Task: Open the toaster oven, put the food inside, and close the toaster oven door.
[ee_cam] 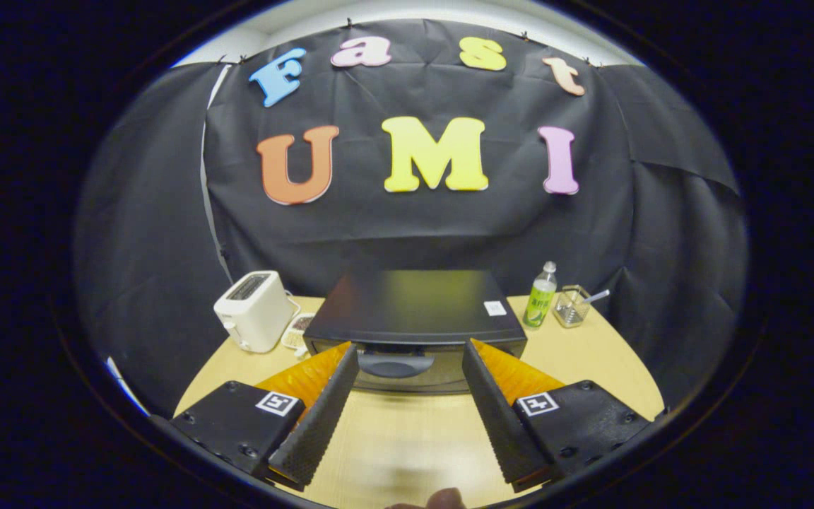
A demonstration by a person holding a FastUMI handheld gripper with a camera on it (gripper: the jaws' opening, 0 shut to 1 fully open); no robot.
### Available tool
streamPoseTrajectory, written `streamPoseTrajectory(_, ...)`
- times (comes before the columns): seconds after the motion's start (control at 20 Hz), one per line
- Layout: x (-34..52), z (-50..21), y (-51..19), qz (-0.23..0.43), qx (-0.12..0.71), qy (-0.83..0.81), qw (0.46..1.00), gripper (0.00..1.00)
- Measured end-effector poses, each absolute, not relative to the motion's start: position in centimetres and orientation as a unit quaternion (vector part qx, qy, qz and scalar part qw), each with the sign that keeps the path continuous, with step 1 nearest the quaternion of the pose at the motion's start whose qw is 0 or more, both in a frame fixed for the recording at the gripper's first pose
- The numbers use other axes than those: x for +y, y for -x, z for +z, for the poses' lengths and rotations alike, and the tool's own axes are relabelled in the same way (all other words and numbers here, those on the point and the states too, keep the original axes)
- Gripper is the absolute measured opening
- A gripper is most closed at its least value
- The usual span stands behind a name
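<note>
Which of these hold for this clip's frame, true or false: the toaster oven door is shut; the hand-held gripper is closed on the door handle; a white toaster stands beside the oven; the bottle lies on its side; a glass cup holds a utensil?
1. The toaster oven door is shut. True.
2. The hand-held gripper is closed on the door handle. False: its fingers are spread open, with the handle just ahead between their tips.
3. A white toaster stands beside the oven. True.
4. The green-labelled bottle lies on its side. False: it stands upright on the table.
5. The glass cup beside the bottle holds a utensil. True.
</note>
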State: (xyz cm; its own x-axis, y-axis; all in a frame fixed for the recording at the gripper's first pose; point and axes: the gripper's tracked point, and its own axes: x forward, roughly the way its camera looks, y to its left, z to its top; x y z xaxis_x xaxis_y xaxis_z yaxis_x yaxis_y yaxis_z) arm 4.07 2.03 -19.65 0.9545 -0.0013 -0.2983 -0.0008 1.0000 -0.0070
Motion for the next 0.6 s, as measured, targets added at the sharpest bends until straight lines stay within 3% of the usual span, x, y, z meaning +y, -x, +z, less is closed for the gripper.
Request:
streamPoseTrajectory(0.25, 2.1, -12.4, 1.2, -0.006, 0.083, -0.006, 0.997, 0.98)
streamPoseTrajectory(0.6, 2.4, -8.3, 8.6, 0.0, 0.037, -0.023, 0.999, 0.99)
